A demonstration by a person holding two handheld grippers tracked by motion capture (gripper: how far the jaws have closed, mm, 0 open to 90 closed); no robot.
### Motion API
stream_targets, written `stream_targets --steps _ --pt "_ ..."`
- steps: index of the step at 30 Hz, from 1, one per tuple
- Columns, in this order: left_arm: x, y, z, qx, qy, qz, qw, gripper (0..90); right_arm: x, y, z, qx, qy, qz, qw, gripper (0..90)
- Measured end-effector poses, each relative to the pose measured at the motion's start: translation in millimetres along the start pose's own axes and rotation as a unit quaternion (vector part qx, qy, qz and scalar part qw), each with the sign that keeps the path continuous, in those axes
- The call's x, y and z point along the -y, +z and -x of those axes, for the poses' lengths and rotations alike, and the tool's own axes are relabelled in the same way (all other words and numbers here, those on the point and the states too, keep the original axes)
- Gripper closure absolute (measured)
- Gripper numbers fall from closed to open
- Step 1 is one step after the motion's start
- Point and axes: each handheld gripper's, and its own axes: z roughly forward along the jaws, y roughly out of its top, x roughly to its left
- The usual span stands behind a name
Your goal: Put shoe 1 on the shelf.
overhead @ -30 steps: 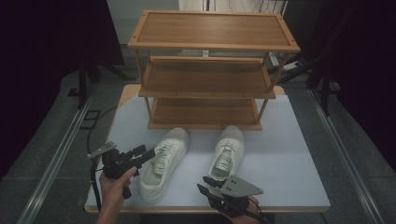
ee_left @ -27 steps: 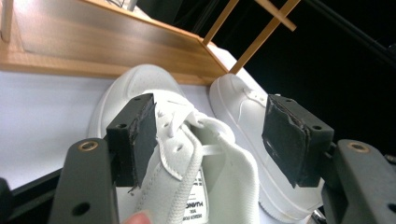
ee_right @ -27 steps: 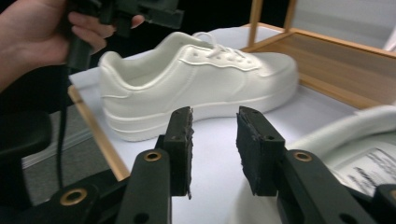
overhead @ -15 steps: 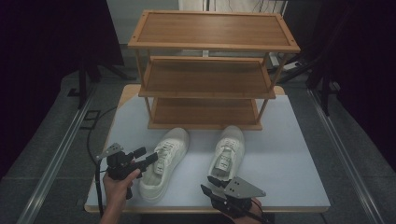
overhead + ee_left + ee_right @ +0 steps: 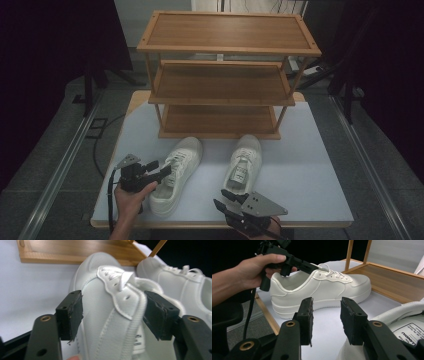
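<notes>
Left gripper (image 5: 113, 315) at the left shoe (image 5: 110, 315)

My jaws straddle its side wall — just narrowed, pads not touching; right gripper (image 5: 326, 320) open, empty — beside the right shoe (image 5: 402, 325).

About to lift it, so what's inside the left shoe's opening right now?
One jaw of the left tool reaches into the left shoe; the collar sits between open jaws. The insole is hidden.

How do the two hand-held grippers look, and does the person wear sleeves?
Both the left gripper and the right gripper are black, each with two blocky jaws faced with dark pads and fixed by brass-coloured screws. A grey three-cornered plate sits on top of each, and a black cable trails off. The forearms are bare.
</notes>
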Motion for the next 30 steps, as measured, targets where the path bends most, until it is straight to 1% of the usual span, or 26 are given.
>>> stream_targets --steps 1,2,3,4,5,6,9,10,11,12,13,15,16,18,22,25,27,28,30 --pt "0.0 0.0 0.0 0.0 0.0 0.0 1.0 35.5 0.0 0.0 0.0 0.0 0.0 0.0 1.0 61.9" --pt "0.3 4.0 1.6 -0.012 0.012 -0.003 0.9999 36.6 0.4 0.6 -0.4 -0.001 0.001 -0.002 1.0 61.9" --pt "0.0 6.1 2.7 -0.016 0.018 -0.005 0.9997 37.2 0.6 0.8 -0.6 -0.001 0.0 -0.002 1.0 61.9" --pt "0.0 6.1 2.7 -0.016 0.018 -0.005 0.9997 37.5 0.6 0.8 -0.6 -0.001 0.0 -0.002 1.0 61.9" --pt "-0.4 8.8 3.7 -0.022 0.023 -0.009 0.9995 37.5 0.6 0.8 -0.9 -0.001 0.0 -0.003 1.0 61.9" --pt "-0.4 11.3 4.0 -0.028 0.031 -0.01 0.9991 40.9 0.4 0.6 -1.4 -0.001 0.002 0.0 1.0 61.9" --pt "0.4 12.2 3.0 -0.03 0.033 -0.007 0.999 48.2 0.1 0.1 -1.8 -0.001 0.0 0.002 1.0 62.0" --pt "0.7 12.8 2.2 -0.024 0.031 -0.006 0.9992 48.2 0.0 -0.2 -2.0 -0.001 -0.001 0.003 1.0 61.9" --pt "0.7 13.2 1.7 -0.02 0.031 -0.007 0.9993 51.7 -0.2 -0.4 -2.2 0.0 -0.001 0.004 1.0 61.9" --pt "0.3 13.7 1.7 -0.024 0.04 -0.008 0.9989 56.1 -0.2 -0.2 -2.3 -0.001 -0.001 0.004 1.0 61.9" --pt "0.6 14.1 1.1 -0.026 0.042 -0.008 0.9987 57.9 -0.1 0.0 -2.4 0.0 0.0 0.004 1.0 61.9" --pt "1.0 14.2 -0.2 -0.024 0.04 -0.005 0.9989 62.3 0.2 0.5 -2.7 0.0 0.001 0.003 1.0 61.9" --pt "2.0 13.6 -2.5 -0.021 0.033 0.0 0.9992 64.8 0.5 0.9 -3.7 0.0 -0.001 0.003 1.0 61.9" --pt "3.0 12.2 -4.6 -0.018 0.025 0.008 0.9995 68.6 0.4 0.8 -4.5 0.002 -0.003 0.004 1.0 61.9" --pt "3.8 10.7 -4.8 -0.021 0.028 0.017 0.9993 76.2 0.1 -0.1 -5.5 0.005 -0.003 0.006 1.0 61.8" --pt "4.4 9.4 -4.8 -0.025 0.034 0.024 0.9988 78.5 -0.2 -0.5 -5.3 0.007 -0.004 0.008 0.9999 61.8" --pt "4.5 8.7 -6.4 -0.019 0.033 0.026 0.9989 79.8 -0.6 -1.3 -4.9 0.007 -0.003 0.01 0.9999 61.8" --pt "4.9 7.6 -8.3 -0.013 0.032 0.03 0.999 80.1 -0.7 -1.6 -5.1 0.007 -0.002 0.011 0.9999 61.8" --pt "5.5 6.8 -9.3 -0.011 0.029 0.034 0.9989 80.5 -1.2 -2.2 -5.1 0.008 -0.002 0.013 0.9999 61.8"
